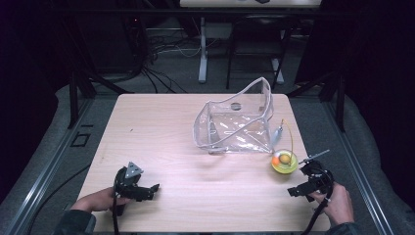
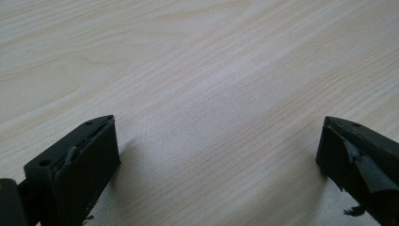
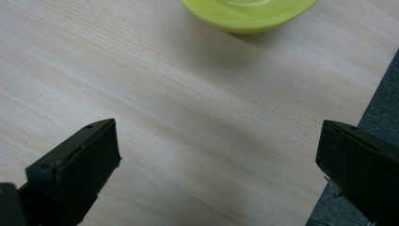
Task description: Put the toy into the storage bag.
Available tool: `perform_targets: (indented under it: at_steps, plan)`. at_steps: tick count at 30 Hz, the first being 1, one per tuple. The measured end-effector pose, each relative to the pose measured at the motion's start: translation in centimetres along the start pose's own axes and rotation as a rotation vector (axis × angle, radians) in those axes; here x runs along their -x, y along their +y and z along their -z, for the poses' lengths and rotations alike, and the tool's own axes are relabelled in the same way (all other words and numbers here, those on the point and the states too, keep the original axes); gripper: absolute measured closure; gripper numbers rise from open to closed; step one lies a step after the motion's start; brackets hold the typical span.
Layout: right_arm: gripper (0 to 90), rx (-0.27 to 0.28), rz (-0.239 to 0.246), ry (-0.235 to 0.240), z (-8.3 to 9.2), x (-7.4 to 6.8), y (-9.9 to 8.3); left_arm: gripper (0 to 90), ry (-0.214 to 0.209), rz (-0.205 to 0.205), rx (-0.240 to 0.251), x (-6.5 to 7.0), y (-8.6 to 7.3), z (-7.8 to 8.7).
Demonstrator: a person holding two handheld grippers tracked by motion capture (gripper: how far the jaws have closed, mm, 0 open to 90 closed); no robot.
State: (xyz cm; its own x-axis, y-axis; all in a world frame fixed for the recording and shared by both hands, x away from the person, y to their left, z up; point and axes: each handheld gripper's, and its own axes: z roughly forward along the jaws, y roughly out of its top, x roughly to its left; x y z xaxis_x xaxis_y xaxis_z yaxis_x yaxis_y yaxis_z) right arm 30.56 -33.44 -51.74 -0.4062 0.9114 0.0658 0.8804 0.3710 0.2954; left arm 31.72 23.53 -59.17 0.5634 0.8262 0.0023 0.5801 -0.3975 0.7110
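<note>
A clear plastic pouch (image 1: 238, 122) with a white-edged open mouth lies on the far middle of the light wooden table (image 1: 166, 127). A small yellow-green dish (image 1: 284, 162) holding an orange ball sits at the right, with a thin cord looping from it toward the pouch. My right gripper (image 1: 299, 189) rests near the front right corner, just below the dish, jaws wide apart over bare wood. In the right gripper view the dish (image 3: 248, 13) lies ahead of my open gripper (image 3: 219, 155). My left gripper (image 1: 151, 191) rests at the front left, open over bare wood (image 2: 219, 150).
The table's right edge (image 3: 371, 94) runs close beside my right gripper, with dark floor beyond. Table legs and cables stand on the floor behind the far edge. Metal rails flank the table on both sides.
</note>
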Motion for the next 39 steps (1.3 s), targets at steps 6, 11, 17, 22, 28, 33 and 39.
perform_targets:
  at_steps: [6, 11, 17, 22, 28, 33, 39]
  plan:
    - [0.0, -0.008, 0.022, -0.02, 0.2, -0.3, 0.2, 0.0, 0.0, 0.0, 0.0, 0.0, 0.0, 0.0]
    - [0.0, -0.023, 0.034, -0.022, 0.4, -0.7, 0.4, 0.0, 0.001, -0.001, 0.0, 0.0, 0.0, 0.0]
    - [0.0, -0.026, 0.041, -0.021, 1.0, -0.6, 1.0, 0.0, 0.0, -0.001, 0.0, 0.0, 0.0, 0.0]
    - [0.0, -0.035, 0.057, -0.011, 1.5, -0.4, 1.4, 0.0, 0.001, 0.0, 0.0, 0.0, 0.0, 0.0]
    - [0.0, -0.051, 0.051, 0.005, 2.4, 0.1, 2.2, 0.0, 0.001, -0.001, 0.0, 0.0, 0.0, 0.0]
    - [0.0, -0.046, 0.071, 0.011, 3.1, -0.1, 3.1, 0.0, 0.001, 0.0, 0.0, 0.0, 0.0, 0.0]
    - [0.0, -0.025, 0.087, 0.015, 4.0, -0.4, 4.4, 0.0, 0.0, -0.001, 0.0, 0.0, 0.0, 0.0]
